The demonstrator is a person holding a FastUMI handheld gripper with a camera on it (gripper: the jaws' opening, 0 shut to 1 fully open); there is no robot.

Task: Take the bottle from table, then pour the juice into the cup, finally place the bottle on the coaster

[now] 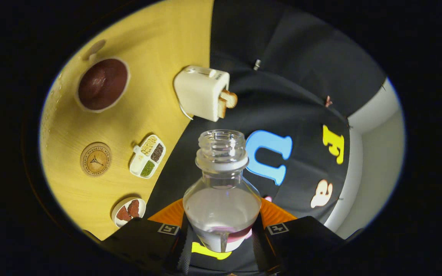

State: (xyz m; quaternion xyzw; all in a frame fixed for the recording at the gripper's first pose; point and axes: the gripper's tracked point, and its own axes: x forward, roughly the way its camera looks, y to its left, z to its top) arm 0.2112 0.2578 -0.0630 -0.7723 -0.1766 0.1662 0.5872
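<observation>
Between jaws [222, 230]: clear uncapped bottle [222, 191], clamped both sides, pale liquid inside, neck pointing ahead.

- Gripper [222, 234] w/ bottle [222, 199] is hanging off the yellow table [159, 38].
- Toaster [202, 92] is blocking the table edge.
- Cup [103, 83], coaster [95, 159], divided tray [147, 156] and small plate [128, 211] are sitting apart, leaving bare wood between.

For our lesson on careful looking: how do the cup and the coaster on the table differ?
The cup is bigger and deep, with a dark brown inside and a pale rim; the coaster is smaller, flat and tan, with a printed mark. The cup lies farther beyond the gripper, which is shut on the bottle. Both are round and rest on the yellow table.
</observation>
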